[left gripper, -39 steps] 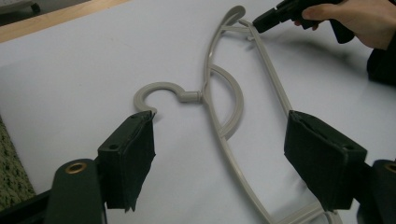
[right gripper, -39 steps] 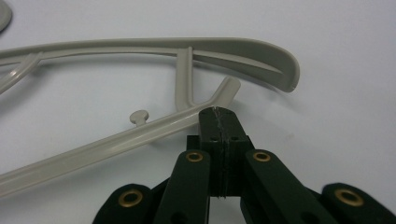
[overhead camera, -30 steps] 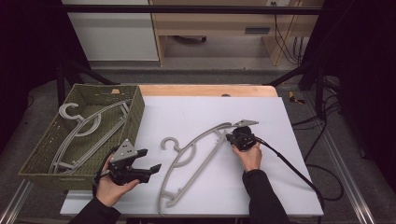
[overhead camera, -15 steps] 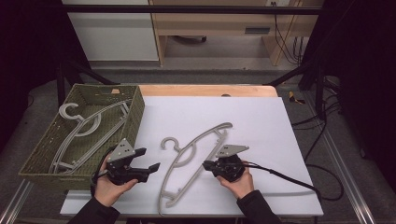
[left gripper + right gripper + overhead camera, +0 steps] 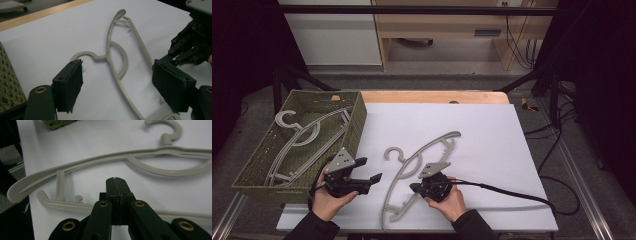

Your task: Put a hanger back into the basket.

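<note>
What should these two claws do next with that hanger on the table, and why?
Probably open the right gripper first: its jaws are shut with nothing between them, resting over the hanger's bottom bar. The left gripper is open, apart from the hook, so nothing holds the hanger.

In the left gripper view the pale grey plastic hanger [image 5: 117,62] on the white sheet runs off the frame at about 5 o'clock, so its lower arm is cut. The right gripper view chops its far arm at 3 o'clock, and the woven olive-green basket [image 5: 58,124] is just a sliver at 11 o'clock.
</note>
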A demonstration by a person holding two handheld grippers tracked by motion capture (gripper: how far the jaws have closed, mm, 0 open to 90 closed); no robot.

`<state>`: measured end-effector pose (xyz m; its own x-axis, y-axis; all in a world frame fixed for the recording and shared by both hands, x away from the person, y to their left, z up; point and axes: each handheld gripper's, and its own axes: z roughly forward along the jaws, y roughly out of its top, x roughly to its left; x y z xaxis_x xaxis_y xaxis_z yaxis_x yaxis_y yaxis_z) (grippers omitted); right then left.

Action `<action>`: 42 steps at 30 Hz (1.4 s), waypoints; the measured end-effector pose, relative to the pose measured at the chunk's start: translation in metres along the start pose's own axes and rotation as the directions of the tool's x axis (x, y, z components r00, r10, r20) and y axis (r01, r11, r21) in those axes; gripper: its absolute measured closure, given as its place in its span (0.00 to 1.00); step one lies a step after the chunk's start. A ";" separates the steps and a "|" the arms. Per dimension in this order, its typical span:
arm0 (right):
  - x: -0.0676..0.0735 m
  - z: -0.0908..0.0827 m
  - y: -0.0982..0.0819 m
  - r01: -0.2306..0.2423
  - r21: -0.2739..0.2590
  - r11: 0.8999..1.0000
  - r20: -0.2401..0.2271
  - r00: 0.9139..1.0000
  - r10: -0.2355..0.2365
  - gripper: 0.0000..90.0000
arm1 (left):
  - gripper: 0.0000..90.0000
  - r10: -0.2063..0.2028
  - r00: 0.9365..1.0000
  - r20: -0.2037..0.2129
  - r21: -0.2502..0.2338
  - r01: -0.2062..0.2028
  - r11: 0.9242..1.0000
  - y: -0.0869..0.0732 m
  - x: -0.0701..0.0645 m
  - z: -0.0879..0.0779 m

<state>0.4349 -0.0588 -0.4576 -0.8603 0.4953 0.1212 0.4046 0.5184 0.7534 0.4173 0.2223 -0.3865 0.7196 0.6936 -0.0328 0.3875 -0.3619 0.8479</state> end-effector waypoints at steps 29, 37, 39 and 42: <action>0.005 -0.011 -0.017 0.094 0.172 0.981 0.040 0.994 -0.102 1.00 | 0.27 -0.001 1.000 -0.003 -0.002 0.001 1.000 0.001 -0.001 -0.003; 0.014 -0.007 -0.020 0.080 0.170 0.982 -0.045 0.996 -0.073 1.00 | 0.27 0.002 1.000 0.000 0.000 -0.002 1.000 0.001 -0.001 -0.002; 0.014 -0.008 -0.021 0.094 0.187 0.978 -0.046 0.995 -0.086 1.00 | 0.27 0.002 1.000 -0.001 0.000 -0.002 1.000 0.001 -0.001 -0.002; 0.014 -0.011 -0.023 0.127 0.224 0.966 -0.040 0.992 -0.122 1.00 | 0.27 0.001 1.000 0.000 0.001 -0.001 1.000 0.000 -0.001 -0.002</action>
<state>0.4102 -0.0717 -0.4663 -0.9147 0.4005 0.0542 0.3508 0.7203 0.5985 0.4152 0.2226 -0.3848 0.7198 0.6935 -0.0318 0.3876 -0.3634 0.8472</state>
